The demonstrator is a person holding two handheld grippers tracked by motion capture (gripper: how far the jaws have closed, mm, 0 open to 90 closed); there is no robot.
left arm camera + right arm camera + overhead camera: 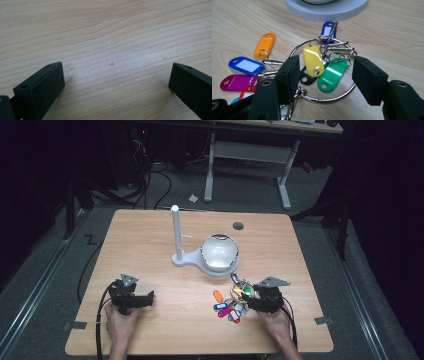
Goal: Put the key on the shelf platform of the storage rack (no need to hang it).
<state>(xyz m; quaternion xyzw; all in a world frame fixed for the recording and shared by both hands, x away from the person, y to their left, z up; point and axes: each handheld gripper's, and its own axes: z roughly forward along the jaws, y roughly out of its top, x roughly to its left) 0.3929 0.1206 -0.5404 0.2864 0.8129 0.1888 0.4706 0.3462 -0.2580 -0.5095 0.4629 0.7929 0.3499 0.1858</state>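
Black jaws of my right gripper (324, 77) gape wide astride the metal key ring (322, 98) of coloured tags, gripping nothing yet; white stand (327, 10) just beyond. Left gripper (116, 80) open, empty, over bare table (105, 30). Likely pre-grasp: next, lower and close on the ring.

Left gripper (131, 296): black, grey three-cornered plate on top, black cable trailing near. Right gripper (264, 298): same black body, same grey plate, black cable too. Jaws: thick black blocks, flat faces (small round screw holes). Forearms bare, no sleeves.
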